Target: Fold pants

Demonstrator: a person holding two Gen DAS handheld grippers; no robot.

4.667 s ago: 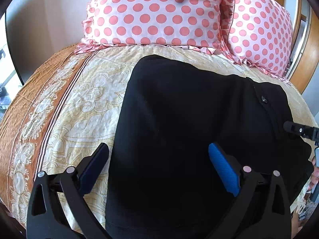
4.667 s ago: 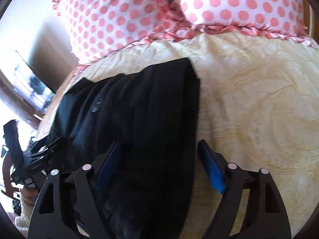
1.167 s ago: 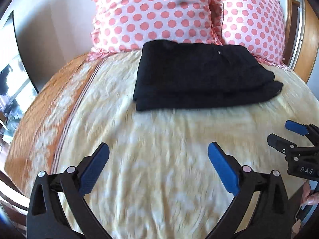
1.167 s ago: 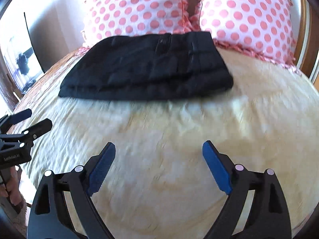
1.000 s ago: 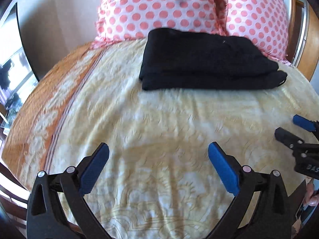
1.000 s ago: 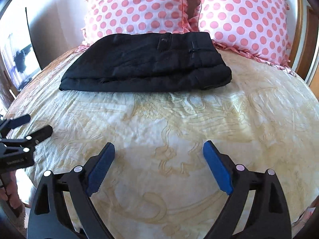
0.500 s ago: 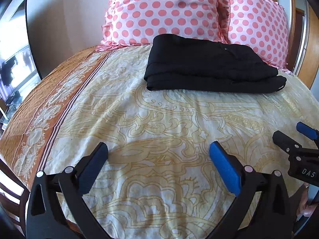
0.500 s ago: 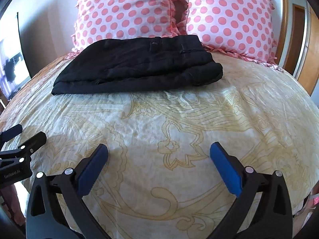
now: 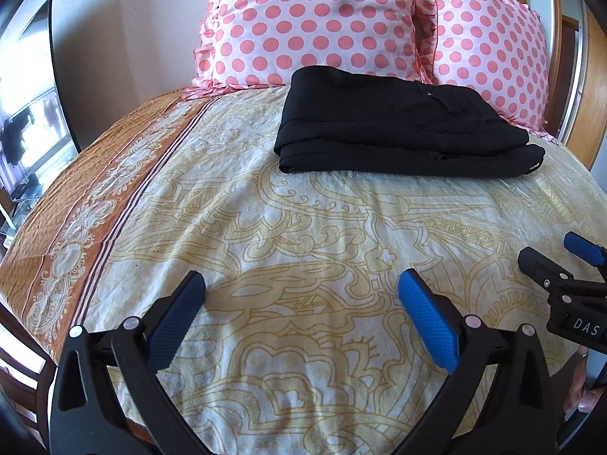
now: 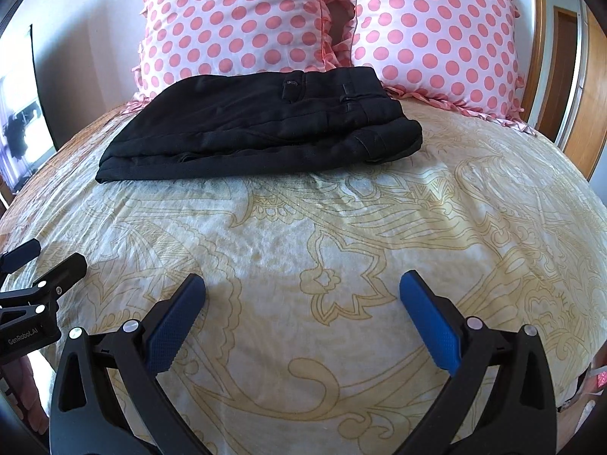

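Now the pants [image 9: 398,129] lie as a compact black bundle at the head of the bed, just in front of the two polka-dot pillows [image 9: 315,22], possibly touching their frilled edges. Compared with 4.7 s ago, when the black cloth filled both wrist views directly under the fingers, both grippers have drawn well back toward the foot of the bed, and over the last second the retreat has continued slightly. Left gripper [image 9: 299,314]: fingers spread wide, nothing between them. Right gripper [image 10: 301,314]: likewise spread wide and empty; it also shows at the right edge of the left wrist view. Neither touches the pants. Layers look stacked fairly evenly, with the waistband and a belt loop on top in the right wrist view; one lower corner sticks out a little at the right end. Judgement: folding appears complete, and this is the release and withdrawal phase; at most a small tidy of that protruding corner remains. Surface: a cream bedspread [image 9: 303,227] with a yellow scroll pattern and an orange-brown border band along the left side, lightly wrinkled near the bundle. Room: pale wall behind the pillows, a bright window at far left, a wooden door or frame [image 10: 557,76] at far right.
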